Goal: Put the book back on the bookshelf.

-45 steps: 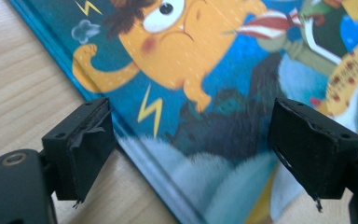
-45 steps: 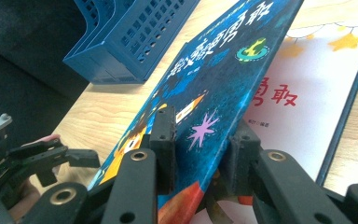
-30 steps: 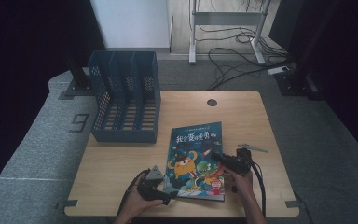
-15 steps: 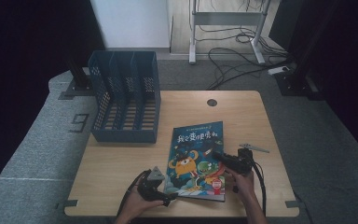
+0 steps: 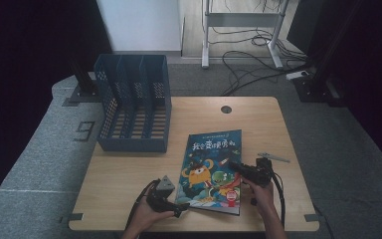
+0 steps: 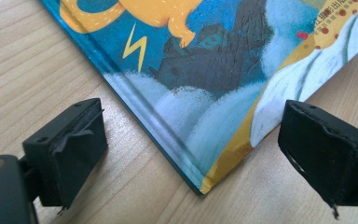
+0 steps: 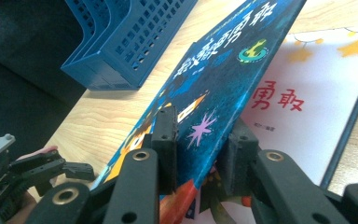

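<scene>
Pinching book cover (image 7: 223,79), right gripper (image 7: 198,154), left gripper (image 6: 191,154) open, wooden table (image 5: 129,174), grey floor (image 5: 40,149).

1. Book (image 5: 212,169): cover deep blue, with an orange creature, a green figure, a yellow lightning bolt, pale white-blue clouds, white title characters and a purple star.
2. Book, page under the lifted cover: white, red characters, yellow stars strung along a thin line.
3. Rack (image 5: 134,102): dark blue, walls in a grid of small holes.
4. Tabletop (image 5: 124,174): light wood, fine grain.
5. Jaws, both grippers: matt black.
6. Floor (image 5: 40,149): grey, printed with a dark "9".
</scene>
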`<action>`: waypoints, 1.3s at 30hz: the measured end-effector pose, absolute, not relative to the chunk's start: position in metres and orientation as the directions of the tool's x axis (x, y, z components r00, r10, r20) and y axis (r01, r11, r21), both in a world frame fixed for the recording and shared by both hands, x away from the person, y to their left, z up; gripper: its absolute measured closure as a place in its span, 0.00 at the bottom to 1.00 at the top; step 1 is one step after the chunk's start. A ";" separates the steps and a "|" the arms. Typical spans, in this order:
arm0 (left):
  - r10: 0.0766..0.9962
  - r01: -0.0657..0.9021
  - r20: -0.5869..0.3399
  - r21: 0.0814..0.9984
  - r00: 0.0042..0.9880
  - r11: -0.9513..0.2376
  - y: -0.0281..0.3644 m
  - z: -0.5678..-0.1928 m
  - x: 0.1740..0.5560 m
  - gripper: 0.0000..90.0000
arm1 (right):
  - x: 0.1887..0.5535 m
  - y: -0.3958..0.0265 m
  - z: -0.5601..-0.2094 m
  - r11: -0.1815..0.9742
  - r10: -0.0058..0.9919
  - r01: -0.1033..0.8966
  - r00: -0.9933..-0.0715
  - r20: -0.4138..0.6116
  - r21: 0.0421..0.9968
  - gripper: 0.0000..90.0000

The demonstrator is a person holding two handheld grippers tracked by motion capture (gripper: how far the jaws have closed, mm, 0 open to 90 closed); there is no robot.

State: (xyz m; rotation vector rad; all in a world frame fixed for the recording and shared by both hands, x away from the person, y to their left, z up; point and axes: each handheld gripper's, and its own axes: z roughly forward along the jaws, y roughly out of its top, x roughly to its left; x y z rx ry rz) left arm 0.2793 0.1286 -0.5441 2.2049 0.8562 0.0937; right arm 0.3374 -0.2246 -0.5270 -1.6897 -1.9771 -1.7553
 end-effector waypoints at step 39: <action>0.590 0.535 -0.180 0.677 0.787 -0.506 0.122 -0.544 0.278 0.11 | 0.355 -0.225 -0.522 -0.192 0.669 0.648 -0.463 0.582 0.737 0.79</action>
